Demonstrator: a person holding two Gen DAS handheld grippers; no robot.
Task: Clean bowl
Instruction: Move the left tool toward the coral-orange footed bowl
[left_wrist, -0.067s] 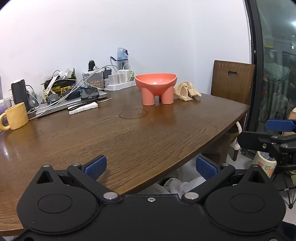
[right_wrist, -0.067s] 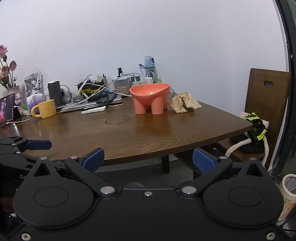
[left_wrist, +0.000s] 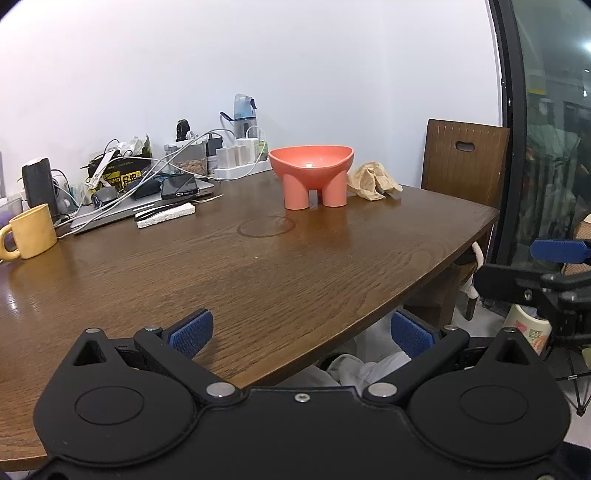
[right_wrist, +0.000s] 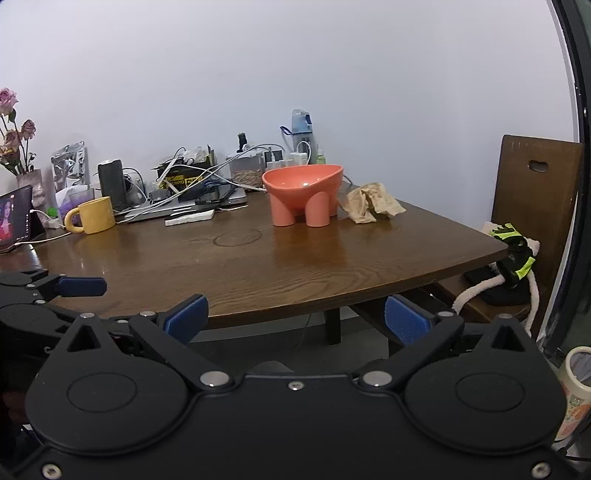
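Observation:
A coral-pink bowl on thick legs (left_wrist: 312, 173) (right_wrist: 302, 192) stands upright on the brown wooden table (left_wrist: 258, 273) (right_wrist: 295, 266), toward its far right. A crumpled brown paper (left_wrist: 373, 181) (right_wrist: 371, 203) lies just right of the bowl. My left gripper (left_wrist: 301, 334) hangs open over the table's near edge, far short of the bowl, with nothing between its blue pads. My right gripper (right_wrist: 295, 319) is open and empty too, below and in front of the near edge. Each gripper shows at the side of the other's view.
A yellow mug (left_wrist: 31, 232) (right_wrist: 94, 215) stands at the left. Laptop, phone, cables, chargers and a water bottle (left_wrist: 243, 114) crowd the back of the table. A wooden chair (left_wrist: 463, 162) (right_wrist: 535, 206) stands at the right end, with a rope toy on its seat.

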